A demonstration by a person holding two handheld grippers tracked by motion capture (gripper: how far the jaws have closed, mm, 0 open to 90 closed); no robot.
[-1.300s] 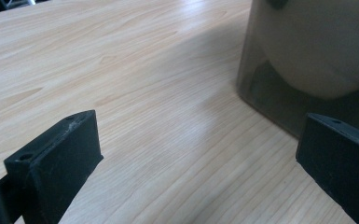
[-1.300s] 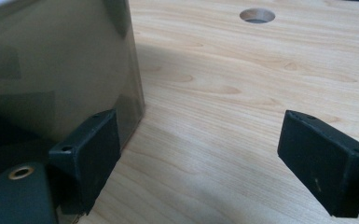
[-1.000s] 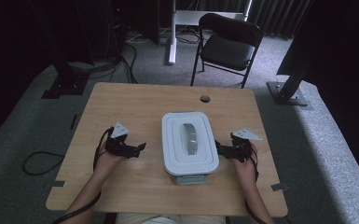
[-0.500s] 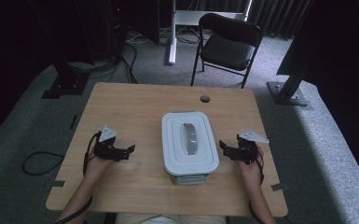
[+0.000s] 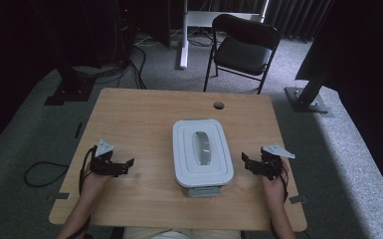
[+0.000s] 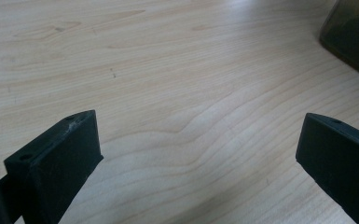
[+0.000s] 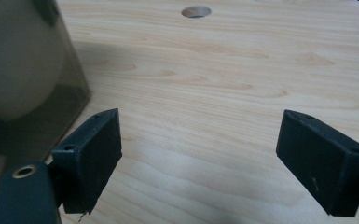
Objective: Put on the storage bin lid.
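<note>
With the lidded container (image 5: 202,154) at mid-table, the left gripper (image 5: 128,163) and right gripper (image 5: 244,160) flank it, jaws spread and empty, seemingly poised for a 2-sided grasp.

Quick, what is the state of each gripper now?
Left gripper: open, holding nothing, above bare table.
Right gripper: open, holding nothing, beside the container.

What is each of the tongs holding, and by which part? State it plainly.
Nothing is held. The left tongs and the right tongs both stand open above the table, on either side of the lidded box, apart from it.
</note>
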